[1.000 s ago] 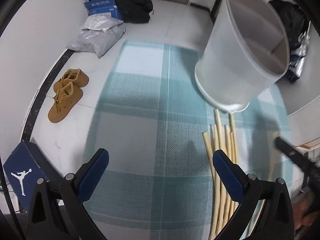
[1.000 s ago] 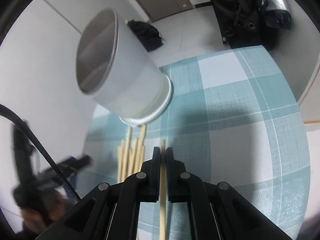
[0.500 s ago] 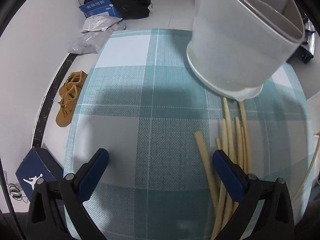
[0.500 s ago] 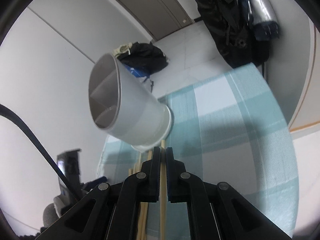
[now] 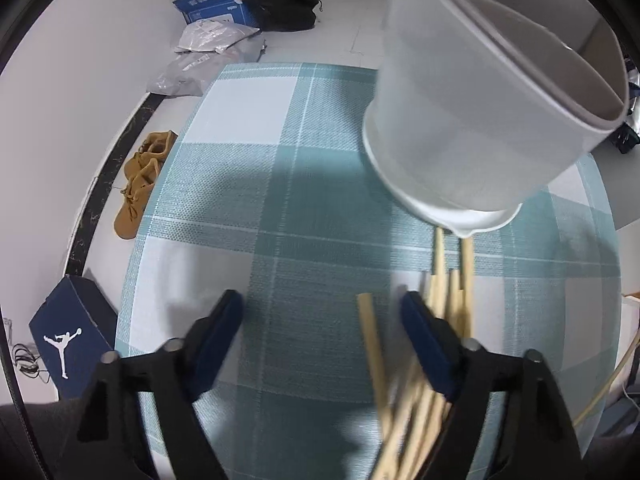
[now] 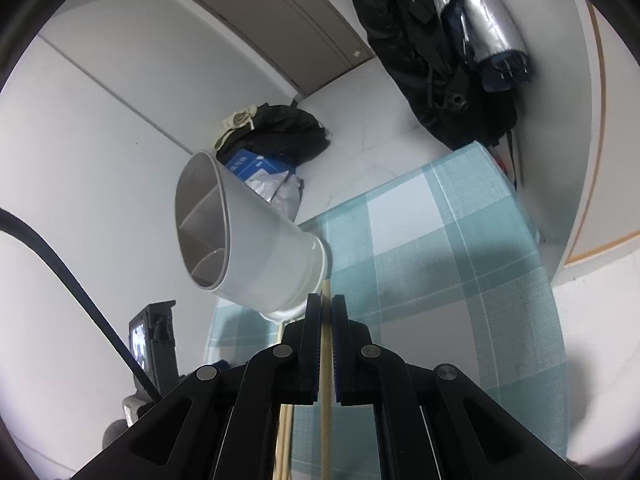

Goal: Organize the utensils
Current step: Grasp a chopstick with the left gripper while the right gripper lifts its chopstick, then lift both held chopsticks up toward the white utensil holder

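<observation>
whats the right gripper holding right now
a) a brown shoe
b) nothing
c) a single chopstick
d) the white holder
c: the right gripper is shut on a single chopstick, which runs straight up between its blue pads toward the white holder.

I see even, soft indoor light in both views, no glare. A broad soft shadow crosses the checked tablecloth toward ten o'clock. Motion blur smears the chopsticks at five o'clock. Fisheye bending curves everything near the black rims.
</observation>
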Demonstrator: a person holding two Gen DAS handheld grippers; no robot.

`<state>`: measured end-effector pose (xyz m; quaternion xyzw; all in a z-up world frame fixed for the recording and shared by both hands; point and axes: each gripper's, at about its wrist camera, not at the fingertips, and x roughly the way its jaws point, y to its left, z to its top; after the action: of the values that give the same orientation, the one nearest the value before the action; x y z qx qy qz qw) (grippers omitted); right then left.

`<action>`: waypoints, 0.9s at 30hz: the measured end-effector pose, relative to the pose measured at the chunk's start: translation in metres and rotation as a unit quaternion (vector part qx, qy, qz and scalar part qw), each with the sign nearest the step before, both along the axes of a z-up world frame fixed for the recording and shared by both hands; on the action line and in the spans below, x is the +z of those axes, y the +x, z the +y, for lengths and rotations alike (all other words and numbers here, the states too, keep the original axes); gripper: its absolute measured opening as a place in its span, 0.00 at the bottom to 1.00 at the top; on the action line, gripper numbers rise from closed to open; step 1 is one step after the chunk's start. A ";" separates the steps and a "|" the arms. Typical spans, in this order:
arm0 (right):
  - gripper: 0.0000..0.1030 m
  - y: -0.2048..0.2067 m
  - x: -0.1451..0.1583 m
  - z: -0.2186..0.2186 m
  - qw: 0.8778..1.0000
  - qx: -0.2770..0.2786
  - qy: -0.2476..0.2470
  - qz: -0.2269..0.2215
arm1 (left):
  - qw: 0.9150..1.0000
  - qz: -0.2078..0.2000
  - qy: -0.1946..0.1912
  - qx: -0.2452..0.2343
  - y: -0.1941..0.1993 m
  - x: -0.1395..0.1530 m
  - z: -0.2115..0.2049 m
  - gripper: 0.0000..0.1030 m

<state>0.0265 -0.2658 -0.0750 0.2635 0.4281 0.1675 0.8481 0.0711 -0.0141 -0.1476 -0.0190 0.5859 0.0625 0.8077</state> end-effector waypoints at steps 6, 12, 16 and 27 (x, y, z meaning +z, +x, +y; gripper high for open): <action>0.04 -0.002 0.005 0.003 1.000 0.001 -0.009 -0.008 | 1.000 0.003 0.014 -0.027 -0.002 0.004 -0.021 0.23; 0.04 -0.005 0.007 0.010 1.000 0.006 -0.025 -0.016 | 0.999 0.001 -0.029 -0.025 0.003 0.003 -0.014 0.04; 0.04 -0.012 0.011 0.014 0.999 0.008 -0.032 -0.026 | 0.999 -0.002 -0.019 -0.032 0.004 0.003 -0.010 0.04; 0.04 -0.020 0.009 0.023 0.998 0.014 -0.054 -0.033 | 0.999 0.001 -0.040 -0.015 0.007 0.005 0.011 0.04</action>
<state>0.0061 -0.2429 -0.0658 0.2058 0.4120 0.1647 0.8722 0.0779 -0.0035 -0.1426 -0.0427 0.5889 0.0271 0.8066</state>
